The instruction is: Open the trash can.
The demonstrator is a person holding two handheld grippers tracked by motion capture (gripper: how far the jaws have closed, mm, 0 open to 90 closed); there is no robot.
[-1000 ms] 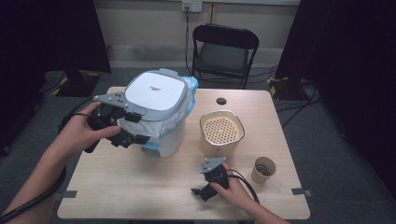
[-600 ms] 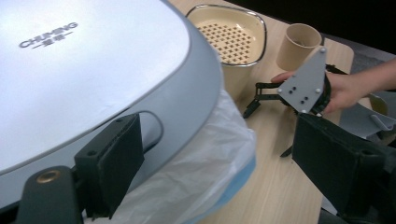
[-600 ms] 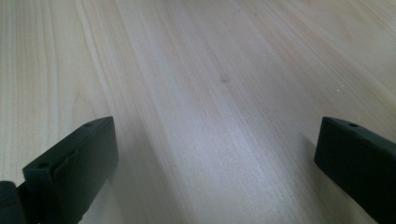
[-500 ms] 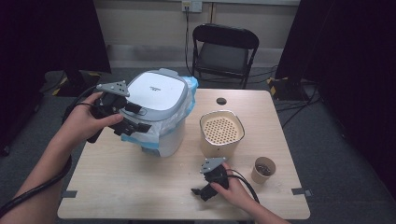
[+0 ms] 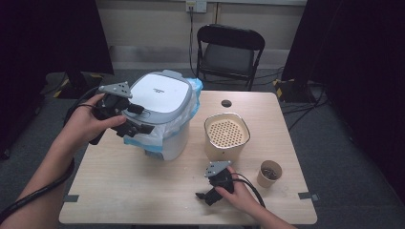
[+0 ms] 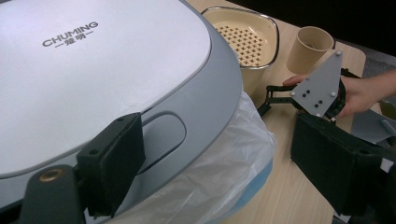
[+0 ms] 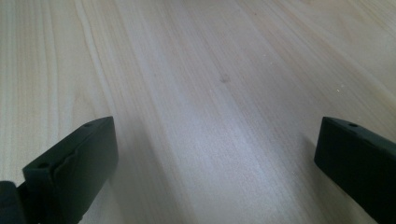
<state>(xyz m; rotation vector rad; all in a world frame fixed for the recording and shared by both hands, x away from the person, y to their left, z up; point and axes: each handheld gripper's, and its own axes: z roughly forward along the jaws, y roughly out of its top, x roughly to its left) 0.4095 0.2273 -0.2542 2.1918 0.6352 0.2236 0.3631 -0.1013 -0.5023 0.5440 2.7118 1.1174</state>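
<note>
Lid (image 5: 157, 93): on the bin, back-left of the surface (image 5: 133, 191); its front corner sits between my left jaws.
Left hand-held gripper (image 5: 138, 125): spread, just narrowed slightly, pinching nothing.
Right hand-held gripper (image 5: 203, 196): spread, low near the surface's front edge.
Room: bare wood ahead of my right jaws; basket (image 5: 227, 133) and cup (image 5: 270, 174) stand close by.

White-grey bin lid (image 5: 155, 93), clear/blue liner bag (image 5: 157, 136), cream perforated basket (image 5: 227, 134), tan paper cup (image 5: 269, 173), pale wood table (image 5: 143, 186).

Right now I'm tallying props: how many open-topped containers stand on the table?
2: a cream perforated basket right of the lidded bin, and a small paper cup near the table's right edge. Nothing seems hidden.
</note>
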